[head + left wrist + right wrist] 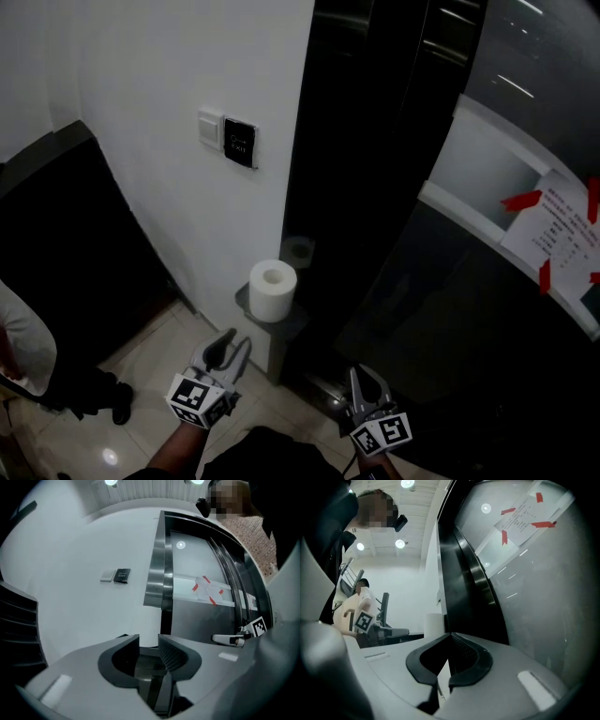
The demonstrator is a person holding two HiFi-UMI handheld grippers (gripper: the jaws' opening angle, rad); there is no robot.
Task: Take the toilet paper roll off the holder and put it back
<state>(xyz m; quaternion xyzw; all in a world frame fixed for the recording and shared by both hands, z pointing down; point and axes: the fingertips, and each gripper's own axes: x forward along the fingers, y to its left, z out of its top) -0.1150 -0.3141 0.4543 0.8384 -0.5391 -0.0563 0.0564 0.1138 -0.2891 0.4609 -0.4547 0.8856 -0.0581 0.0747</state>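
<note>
The left claw (230, 341) has its jaws spread a little, with nothing between them. To its right, the right claw (362, 377) has its jaws pressed together and empty. Just ahead of the left claw's tips, untouched, the toilet paper roll (273, 290) stands upright on the grey holder (292, 328). Farther off, up the white wall (141, 75), sit two switch plates (230, 140). Well beyond the right claw hangs a taped paper notice (553, 230).
</note>
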